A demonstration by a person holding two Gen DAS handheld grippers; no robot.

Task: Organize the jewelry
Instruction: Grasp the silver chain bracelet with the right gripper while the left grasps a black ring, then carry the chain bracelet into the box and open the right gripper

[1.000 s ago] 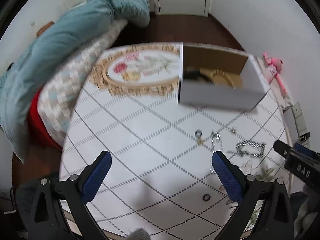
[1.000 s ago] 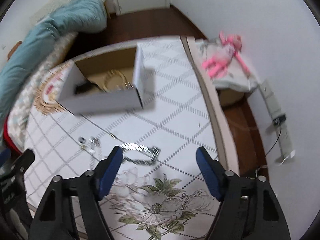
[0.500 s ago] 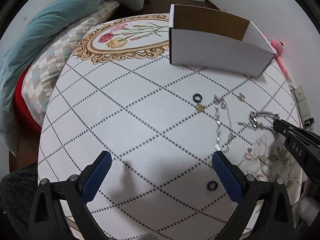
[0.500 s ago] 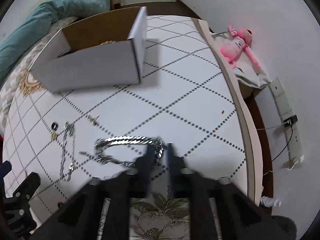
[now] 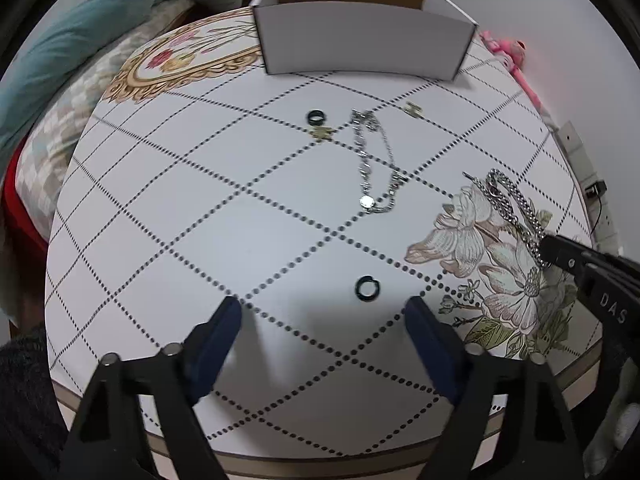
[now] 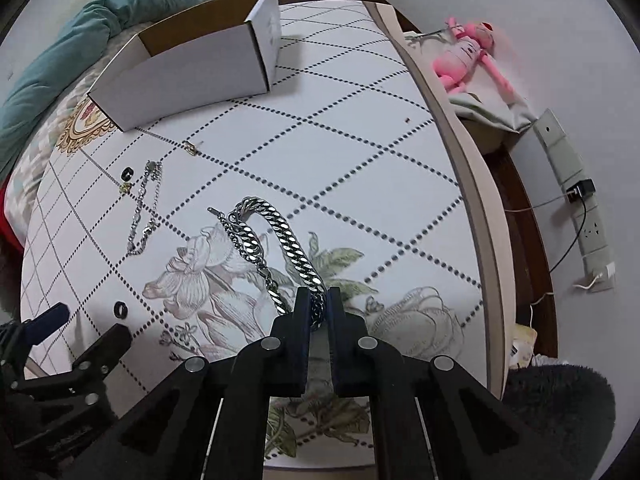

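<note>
1. Right wrist view: the right gripper (image 6: 318, 308) at lower centre is clamping nearly closed on one end of a thick silver curb-link chain bracelet (image 6: 276, 236). The rest of the chain is lying in a loop on the white tablecloth with dotted diamond lines and flower prints (image 6: 360, 152).
2. Left wrist view: the left gripper (image 5: 324, 320) is pointing steeply down at lower centre, jaws partly open and closing w/ nothing between them. A small black ring (image 5: 368, 288) is lying just beyond the blue pads (image 5: 224, 328), touching neither.
3. Same view, centre: a thin silver chain with a round pendant (image 5: 374, 160) is lying loose on the cloth.
4. Above it, upper centre: a second small black ring (image 5: 315, 117), a small gold-coloured charm (image 5: 323, 132) just beside it, and another small gold-coloured piece (image 5: 413, 109) further right, all apart from the box.
5. Top centre: an open white cardboard box with a brown inside (image 5: 360, 48) is standing on the cloth; its contents are hidden behind the front wall from both views.
6. Progress, as a judgement: the task is looking early to midway. One piece is gripped but not yet lifted clear; five others are sitting on the cloth. Presumably the box is the destination, though that isn't shown.
7. Upper right of the right wrist view: a pink plush toy (image 6: 468, 56) is lying off the table, not part of the job.
</note>
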